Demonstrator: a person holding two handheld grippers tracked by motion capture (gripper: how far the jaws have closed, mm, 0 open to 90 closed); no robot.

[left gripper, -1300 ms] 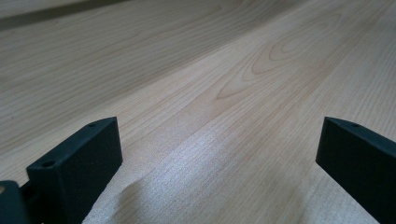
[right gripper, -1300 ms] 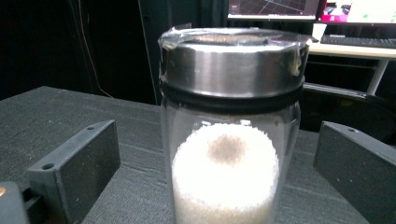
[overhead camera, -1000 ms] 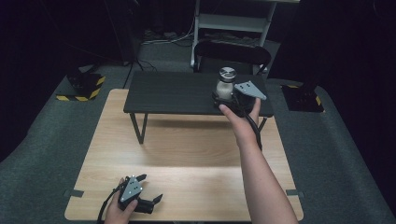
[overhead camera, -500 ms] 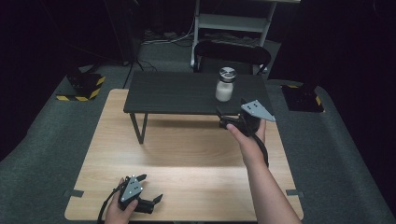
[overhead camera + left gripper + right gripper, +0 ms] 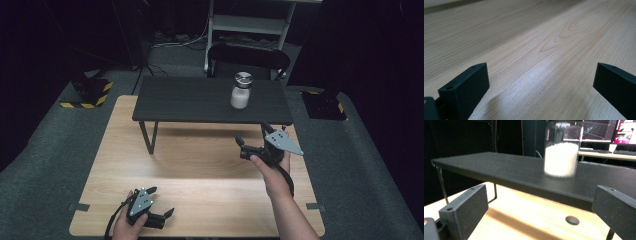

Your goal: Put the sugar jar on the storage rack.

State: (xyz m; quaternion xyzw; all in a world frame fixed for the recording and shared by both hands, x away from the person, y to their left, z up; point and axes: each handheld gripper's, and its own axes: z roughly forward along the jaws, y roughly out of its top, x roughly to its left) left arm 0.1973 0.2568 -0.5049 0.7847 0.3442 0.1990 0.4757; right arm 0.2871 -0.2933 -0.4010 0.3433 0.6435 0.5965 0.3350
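On the shelf our jar stands alone; right gripper wide, left gripper wide too; right gripper view shows monitors behind.

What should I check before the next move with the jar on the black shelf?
1. Jar stands upright on the shelf: ok.
2. Jar lid in place: ok, a metal cap shows in the high view.
3. Right gripper open and free of the jar: ok, its jaws stand wide apart, holding nothing.
4. Left gripper open and empty: ok, it rests low over the table at the near edge.
5. Jar far enough from the shelf edge: cannot tell; it stands toward the right end.
6. Path between right gripper and jar clear: ok.
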